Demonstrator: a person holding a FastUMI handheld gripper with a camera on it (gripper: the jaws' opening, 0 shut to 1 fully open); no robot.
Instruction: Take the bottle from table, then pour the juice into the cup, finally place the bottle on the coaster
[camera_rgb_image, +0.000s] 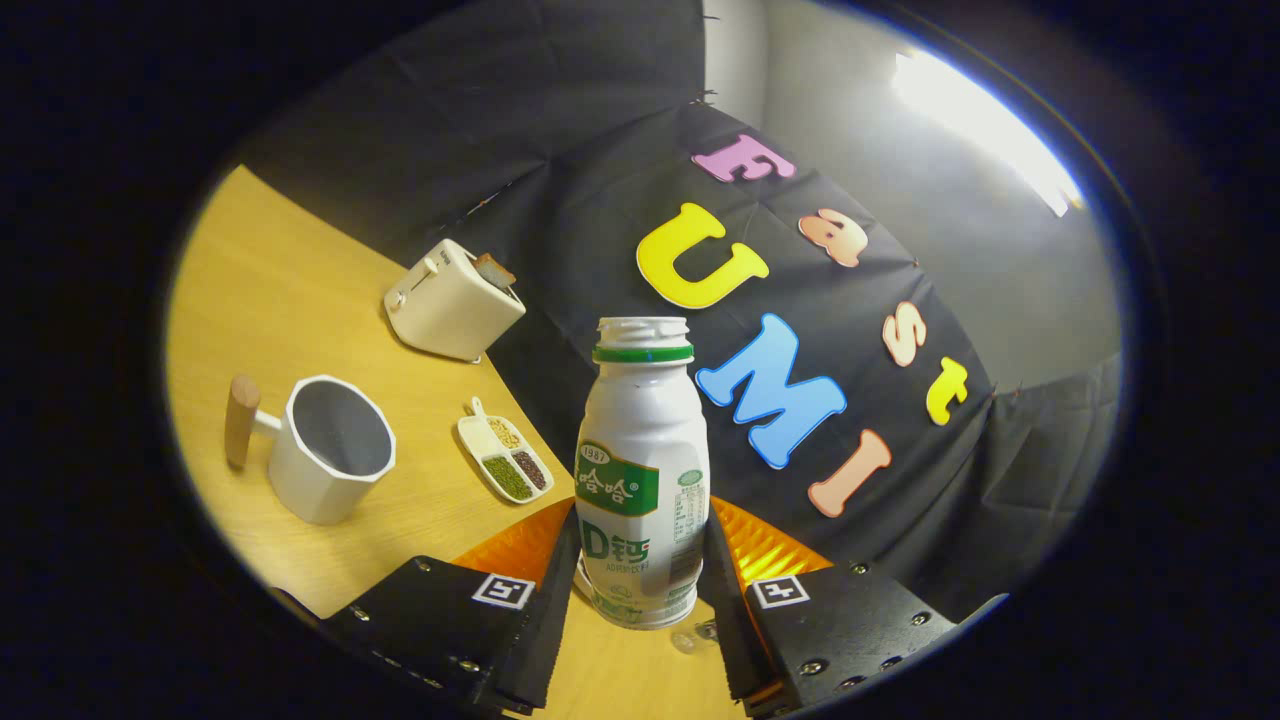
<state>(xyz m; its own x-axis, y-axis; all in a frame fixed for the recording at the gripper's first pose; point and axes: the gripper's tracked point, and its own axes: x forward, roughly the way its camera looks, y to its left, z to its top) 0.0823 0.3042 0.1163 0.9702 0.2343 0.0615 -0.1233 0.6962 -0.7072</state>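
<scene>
Uncapped bottle (642, 470) clamped between both fingers of the tool (640, 590), upright.

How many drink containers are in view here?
2: the bottle, uncapped, between the claw's fingers, and the white cup on the table, beside the divided dish.

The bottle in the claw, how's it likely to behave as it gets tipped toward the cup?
The bottle has no cap, so juice could spill early. Its smooth, rounded plastic body may slip or dent where the claw presses on both sides. Tall and narrow, it would probably tip easily once set down.
</scene>
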